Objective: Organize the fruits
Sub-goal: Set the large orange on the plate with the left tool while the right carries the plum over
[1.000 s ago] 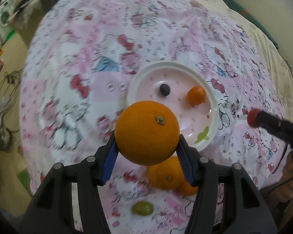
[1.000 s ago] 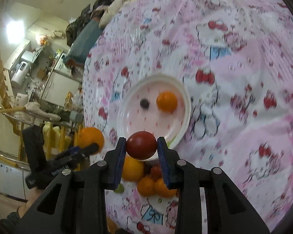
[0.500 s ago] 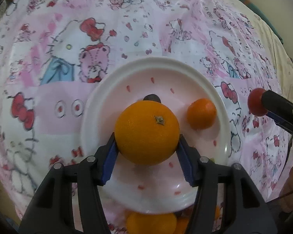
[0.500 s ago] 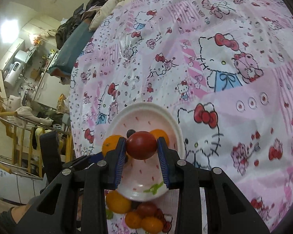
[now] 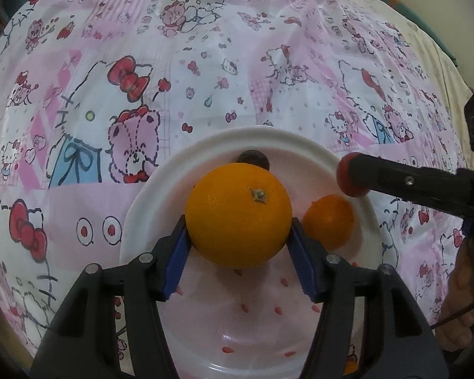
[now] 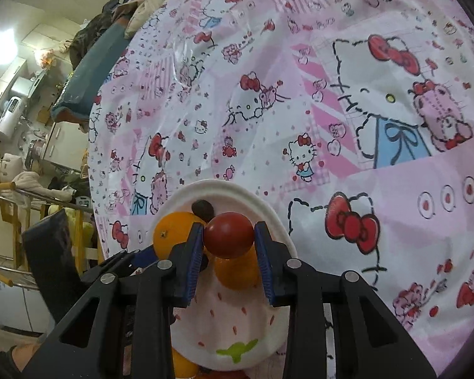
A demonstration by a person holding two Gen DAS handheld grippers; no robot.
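Nearest, in the left wrist view, we see the left gripper (image 5: 238,230) with its blue pads against both sides of a large orange (image 5: 238,211), stem end facing up; its jaws have just been opening a little, with the orange between them and the pads touching its skin; the fruit hangs over the middle of a white plate (image 5: 148,195) with red flecks. In the right wrist view, the right gripper (image 6: 229,237) pinches a red fruit (image 6: 228,235) between near-closed pads, over the same plate. On the plate, a small orange (image 5: 328,221) lies at three o'clock of the large one, just beside it; a dark fruit (image 5: 252,159) sits at twelve o'clock, near the far rim and partly hidden. From the left camera, the red fruit comes in at about two o'clock, above the plate's right rim. Off the plate's near edge, at six o'clock in the right view, more orange fruit (image 6: 181,363) peeks out, mostly hidden. Farther out, a pink cartoon-print tablecloth (image 5: 205,63) spreads under everything; at nine to ten o'clock in the right view we see a cluttered room.
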